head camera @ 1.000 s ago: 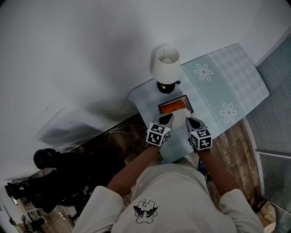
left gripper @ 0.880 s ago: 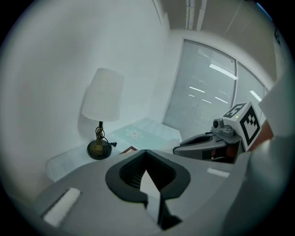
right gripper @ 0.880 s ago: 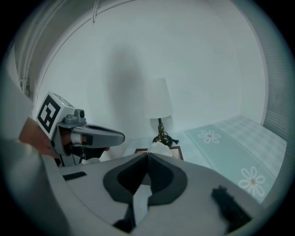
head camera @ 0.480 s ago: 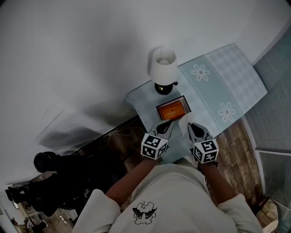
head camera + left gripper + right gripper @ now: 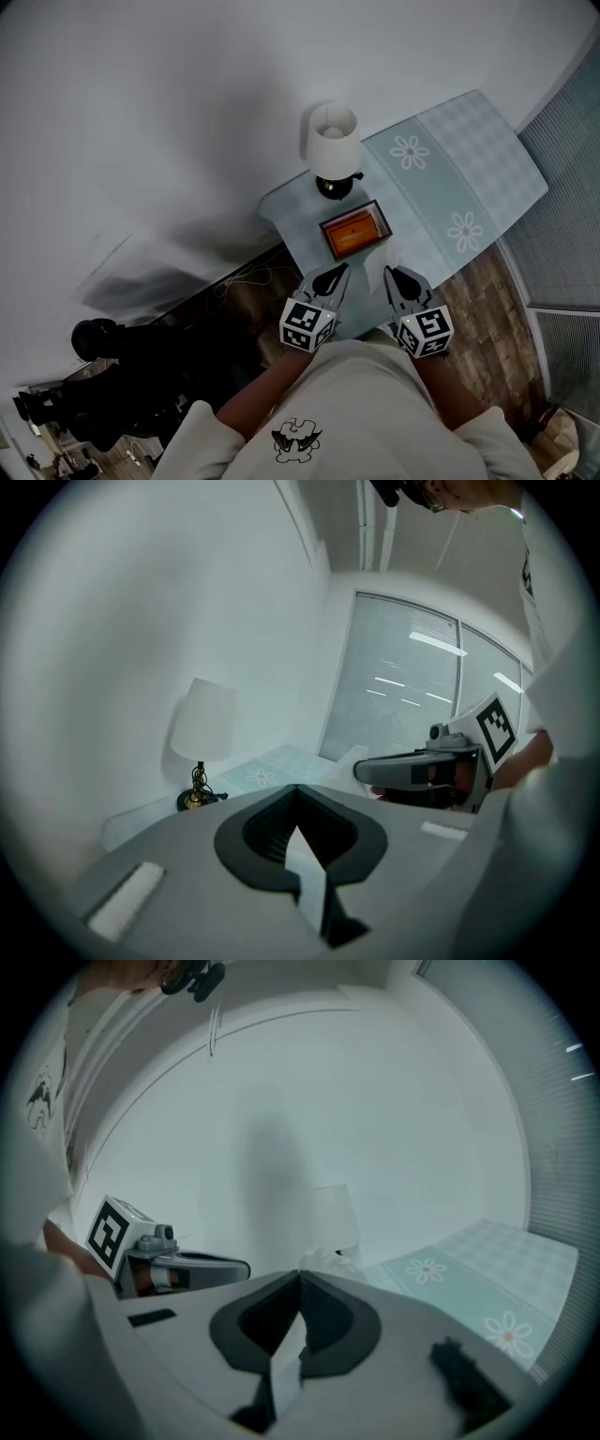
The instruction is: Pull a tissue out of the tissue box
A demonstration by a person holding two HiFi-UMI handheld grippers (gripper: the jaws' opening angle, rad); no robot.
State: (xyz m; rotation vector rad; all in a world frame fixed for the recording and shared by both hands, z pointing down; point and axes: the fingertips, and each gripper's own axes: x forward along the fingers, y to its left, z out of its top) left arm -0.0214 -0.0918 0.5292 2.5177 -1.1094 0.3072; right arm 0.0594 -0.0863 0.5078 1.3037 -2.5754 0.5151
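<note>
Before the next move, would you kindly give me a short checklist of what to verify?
1. Right gripper jaws together, pinching the tissue at their tips: ok.
2. Left gripper jaws together, nothing between them: ok.
3. Tissue fully free of the tissue box: cannot tell.
4. Tissue box flat on the nightstand: ok.
5. Lamp upright, apart from both grippers: ok.

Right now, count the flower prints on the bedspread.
2. One flower print sits near the lamp; the other sits lower right, near the floor-side edge of the bedspread. More may be hidden.
</note>
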